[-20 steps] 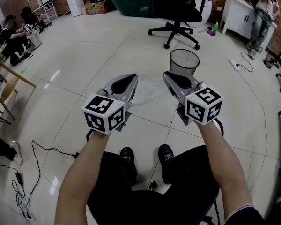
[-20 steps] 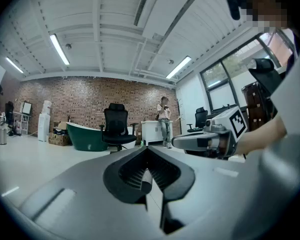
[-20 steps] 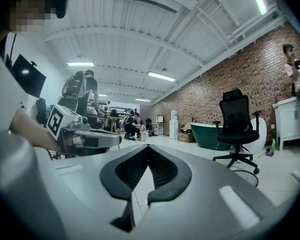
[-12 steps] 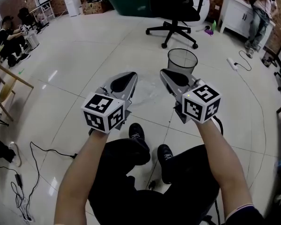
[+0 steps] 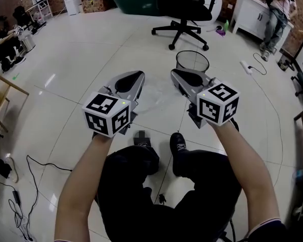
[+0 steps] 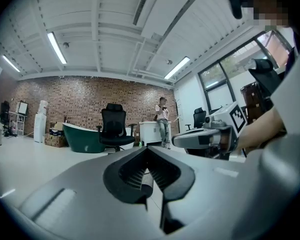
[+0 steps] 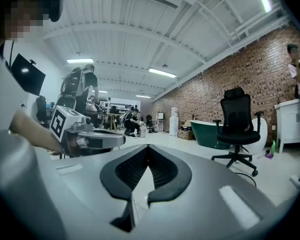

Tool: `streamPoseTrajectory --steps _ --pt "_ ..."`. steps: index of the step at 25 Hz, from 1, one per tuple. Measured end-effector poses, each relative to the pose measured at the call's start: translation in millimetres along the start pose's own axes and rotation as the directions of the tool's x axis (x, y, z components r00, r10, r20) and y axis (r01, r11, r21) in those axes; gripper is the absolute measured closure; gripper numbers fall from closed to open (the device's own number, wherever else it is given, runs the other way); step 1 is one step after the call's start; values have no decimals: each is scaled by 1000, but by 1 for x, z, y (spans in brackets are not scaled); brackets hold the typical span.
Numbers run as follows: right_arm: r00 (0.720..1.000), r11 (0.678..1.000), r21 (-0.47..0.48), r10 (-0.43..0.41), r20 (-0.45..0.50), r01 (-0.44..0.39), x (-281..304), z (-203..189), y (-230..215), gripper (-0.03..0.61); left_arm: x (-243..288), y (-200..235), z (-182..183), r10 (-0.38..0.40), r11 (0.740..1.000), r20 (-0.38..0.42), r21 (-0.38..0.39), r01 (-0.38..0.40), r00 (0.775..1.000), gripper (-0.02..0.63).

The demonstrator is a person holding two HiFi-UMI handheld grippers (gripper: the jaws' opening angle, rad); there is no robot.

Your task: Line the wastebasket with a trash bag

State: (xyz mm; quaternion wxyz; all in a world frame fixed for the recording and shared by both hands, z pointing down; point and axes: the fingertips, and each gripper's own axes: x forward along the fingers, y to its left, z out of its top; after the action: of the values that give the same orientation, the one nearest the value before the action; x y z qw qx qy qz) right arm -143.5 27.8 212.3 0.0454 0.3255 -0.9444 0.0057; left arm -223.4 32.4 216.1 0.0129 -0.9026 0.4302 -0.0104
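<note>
- Both grippers are pointing level on the near side of the wastebasket; the left gripper is keeping its jaws pressed together with nothing between them, and the right gripper is likewise closed and empty
- A clear trash bag seems to be lying flat on the floor, just on the near side of the wastebasket and below the gap between the 2 grippers
- The step in hand is looking like the approach to that bag: both grippers are needing to tip down and open before reaching it, with 1 pinching a single layer at an edge so the other can part the mouth
- The wastebasket is standing upright and unlined, so the bag is needing spreading wide before going over its rim
- The bag's outline is getting lost against the glossy tiles, and its open end is not showing; neither gripper view is taking in the bag or the wastebasket
- Beyond the wastebasket, the office chair is being cut off by the top edge
</note>
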Motion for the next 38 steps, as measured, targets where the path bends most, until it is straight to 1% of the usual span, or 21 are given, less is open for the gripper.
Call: streamPoseTrajectory --steps 4,8,12,15,19,26,29,33,38 --pt "999 1000 -12 -12 -29 12 3 -14 -12 577 7 3 -5 -13 1000 -10 1 13 1000 601" --pt "999 999 -38 -8 -42 7 17 -14 -25 577 18 17 -12 -12 1000 -32 6 12 999 601" --pt "999 998 -65 6 -52 -9 28 -14 -35 577 31 34 -26 -17 1000 -68 -1 17 998 601" --pt "998 996 -93 11 -66 -17 33 -16 -48 577 44 45 -35 -18 1000 -81 -5 17 997 601" --pt "996 995 -99 9 -87 -17 36 -26 -68 577 68 52 -48 -29 999 -99 -18 28 995 601" --pt "991 992 -120 11 -131 -27 54 -43 -99 577 105 64 -53 -58 998 -101 -18 56 993 601" --pt "991 993 -116 21 -133 -36 62 -46 -115 577 123 72 -54 -62 998 -99 -19 60 993 601" --pt "991 993 -109 34 -128 -49 78 -49 -138 577 145 88 -58 -53 998 -104 -24 51 993 601" --pt "985 990 -101 81 -152 -97 100 -65 -166 577 162 111 -75 -13 1000 -133 -25 10 991 601"
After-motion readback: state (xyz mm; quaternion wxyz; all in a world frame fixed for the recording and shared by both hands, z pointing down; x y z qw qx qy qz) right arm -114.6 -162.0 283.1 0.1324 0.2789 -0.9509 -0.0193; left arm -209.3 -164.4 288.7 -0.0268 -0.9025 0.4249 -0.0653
